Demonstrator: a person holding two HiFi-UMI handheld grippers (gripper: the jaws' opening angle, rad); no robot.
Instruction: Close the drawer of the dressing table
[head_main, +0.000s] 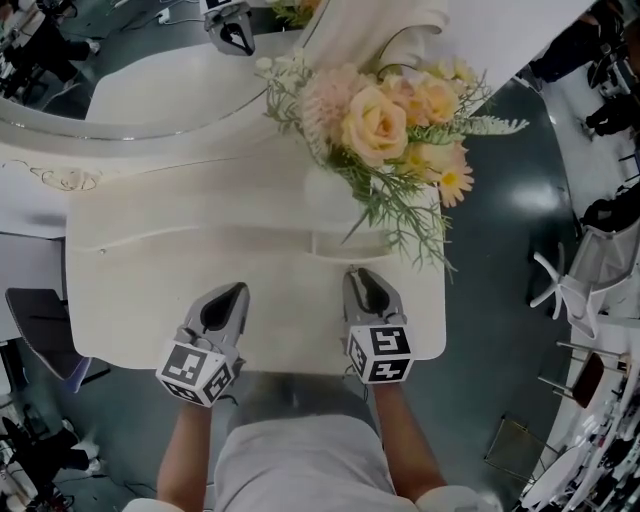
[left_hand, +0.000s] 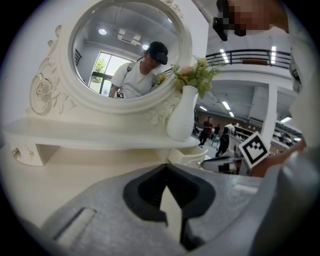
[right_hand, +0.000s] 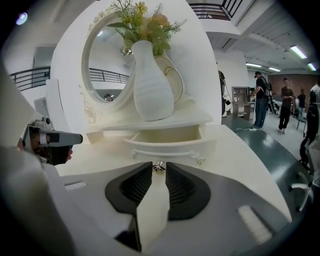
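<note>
The cream dressing table (head_main: 130, 300) has a small drawer (right_hand: 170, 142) pulled open under its raised shelf; in the head view the drawer (head_main: 350, 243) sits below the vase. My right gripper (right_hand: 159, 166) is at the drawer's front. Its jaws stand a narrow gap apart, and the small metal knob (right_hand: 159, 168) fills that gap. From above, the right gripper (head_main: 362, 275) points straight at the drawer. My left gripper (head_main: 232, 292) rests over the tabletop to the left, shut and holding nothing. The left gripper view shows its tips (left_hand: 166, 167) touching, with the drawer (left_hand: 190, 156) off to the right.
A white vase (head_main: 330, 195) of peach flowers (head_main: 385, 120) stands on the shelf right above the drawer. The oval mirror (left_hand: 125, 50) rises behind the shelf. A dark chair (head_main: 40, 325) stands left of the table and a white office chair (head_main: 570, 285) stands right.
</note>
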